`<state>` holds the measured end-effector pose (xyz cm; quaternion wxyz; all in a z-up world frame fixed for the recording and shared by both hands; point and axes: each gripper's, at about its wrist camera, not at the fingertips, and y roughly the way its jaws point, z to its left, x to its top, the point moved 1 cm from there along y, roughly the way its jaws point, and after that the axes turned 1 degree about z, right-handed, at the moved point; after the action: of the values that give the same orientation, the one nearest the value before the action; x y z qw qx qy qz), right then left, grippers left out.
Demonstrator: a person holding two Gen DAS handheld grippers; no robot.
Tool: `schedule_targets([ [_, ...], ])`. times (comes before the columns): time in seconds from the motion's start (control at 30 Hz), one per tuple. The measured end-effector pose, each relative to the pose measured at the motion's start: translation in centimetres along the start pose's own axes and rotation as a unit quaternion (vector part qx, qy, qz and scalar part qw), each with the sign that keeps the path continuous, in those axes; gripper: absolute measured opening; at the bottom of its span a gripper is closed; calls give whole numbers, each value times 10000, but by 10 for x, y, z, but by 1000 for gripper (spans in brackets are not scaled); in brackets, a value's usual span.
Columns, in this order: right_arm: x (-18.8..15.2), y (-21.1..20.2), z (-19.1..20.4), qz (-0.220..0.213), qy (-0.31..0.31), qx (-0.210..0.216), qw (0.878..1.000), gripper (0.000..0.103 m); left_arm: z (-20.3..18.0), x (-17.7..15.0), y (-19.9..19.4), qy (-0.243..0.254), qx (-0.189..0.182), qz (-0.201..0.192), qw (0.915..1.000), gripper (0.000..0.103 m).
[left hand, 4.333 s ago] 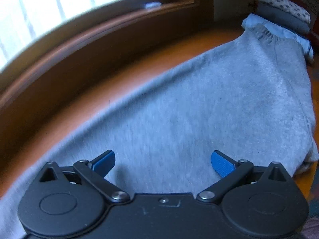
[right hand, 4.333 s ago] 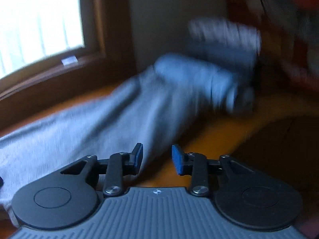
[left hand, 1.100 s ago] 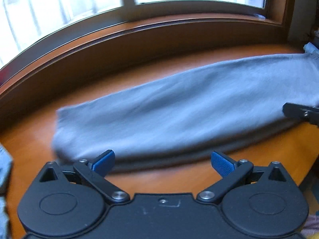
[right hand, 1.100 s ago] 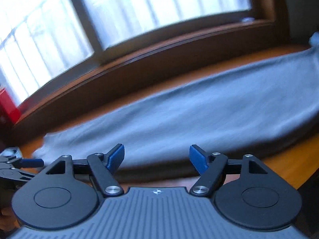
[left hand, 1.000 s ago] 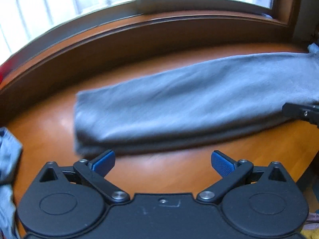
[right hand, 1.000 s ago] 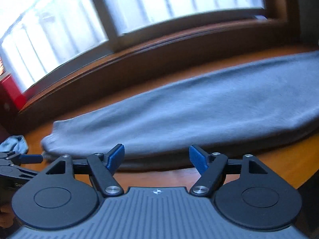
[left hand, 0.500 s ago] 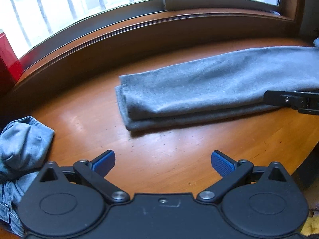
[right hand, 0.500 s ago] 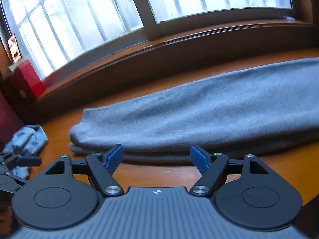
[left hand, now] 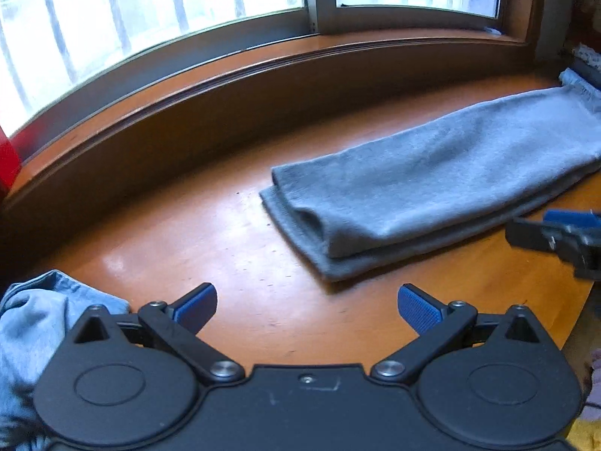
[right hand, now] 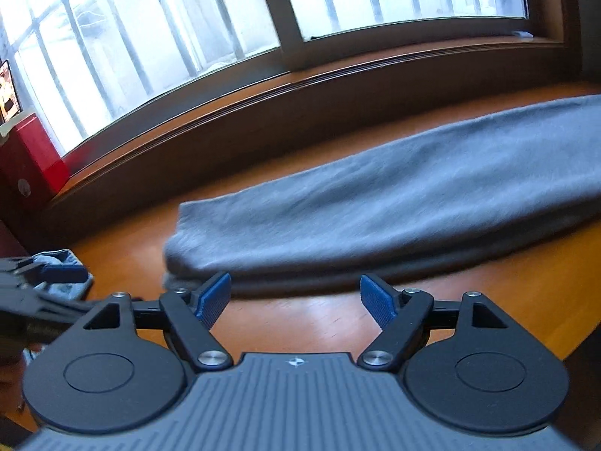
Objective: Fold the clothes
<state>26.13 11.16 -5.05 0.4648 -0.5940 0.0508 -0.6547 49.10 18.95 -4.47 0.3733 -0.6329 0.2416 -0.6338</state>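
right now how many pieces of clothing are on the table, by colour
grey: 1, the folded grey garment
light blue: 1, the crumpled denim piece at the table's left edge
total: 2
A stack at the far right edge is too cut off to count.

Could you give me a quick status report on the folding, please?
Left gripper and right gripper open, empty. Grey garment folded lengthwise on table. Blue clothing bunched aside, nothing blocking.
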Motion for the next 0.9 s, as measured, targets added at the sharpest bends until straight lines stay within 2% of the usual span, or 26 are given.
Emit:
schedule_targets([
  [0.13,-19,0,31,-12,-274,-289,9992,79,22,-7,9,27,-86,44,9999,103],
  [0.33,-23,9,62,-186,-772,-37,9968,79,44,-14,16,84,-193,13,9998,103],
  [0.6,-14,39,79,-303,-738,-182,9966,79,58,-12,28,344,-369,55,9987,103],
  [0.9,-15,54,93,-318,-804,-473,9951,79,57,-9,38,572,-856,74,9947,103],
])
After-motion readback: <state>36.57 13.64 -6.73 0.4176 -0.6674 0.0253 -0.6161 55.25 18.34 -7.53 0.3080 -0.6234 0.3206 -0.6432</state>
